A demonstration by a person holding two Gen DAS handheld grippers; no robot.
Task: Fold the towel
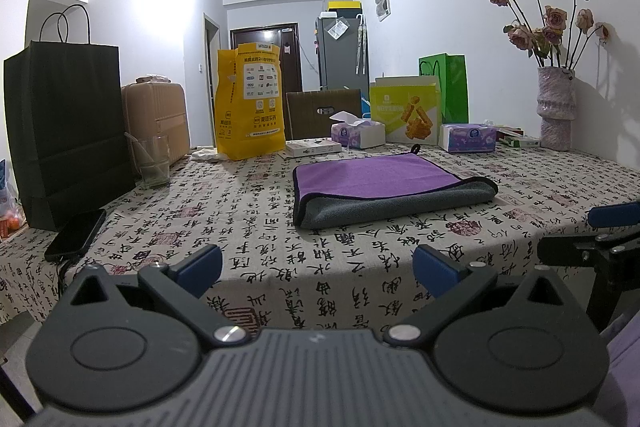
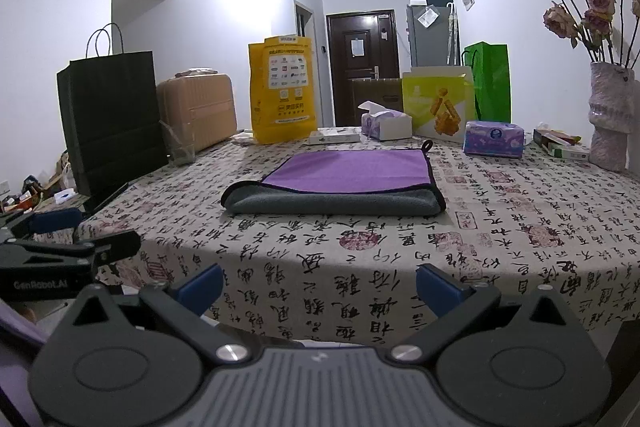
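Folded towel (image 1: 384, 187) on calligraphy-print tablecloth (image 1: 248, 227) (bags, tissue boxes along far edge); left gripper (image 1: 316, 267) and right gripper (image 2: 318, 281) both spread wide, empty.

Purple towel (image 1: 376, 173) (grey underside, 1 hanging loop) folded flat on the patterned tablecloth (image 1: 256, 227), untouched

Towel (image 1: 384, 183) — purple upper face, grey underside, dark trim and hanging loop.
Table (image 1: 256, 227) cloth — off-white, printed with black calligraphy and dull red seal stamps.
Left tongs (image 1: 316, 269) and right tongs (image 2: 319, 285) — black frames, blue pads.
Paper bag (image 1: 68, 131), far left: black.
Suitcase (image 1: 158, 119): tan, ribbed.
Carrier bag (image 1: 250, 103): yellow, white printed panel.
Gift bag (image 1: 450, 87): bright green.
Tissue packs (image 1: 468, 138): purple and white.
Vase (image 1: 556, 107): mottled pale pink; roses (image 1: 548, 11) faded mauve.
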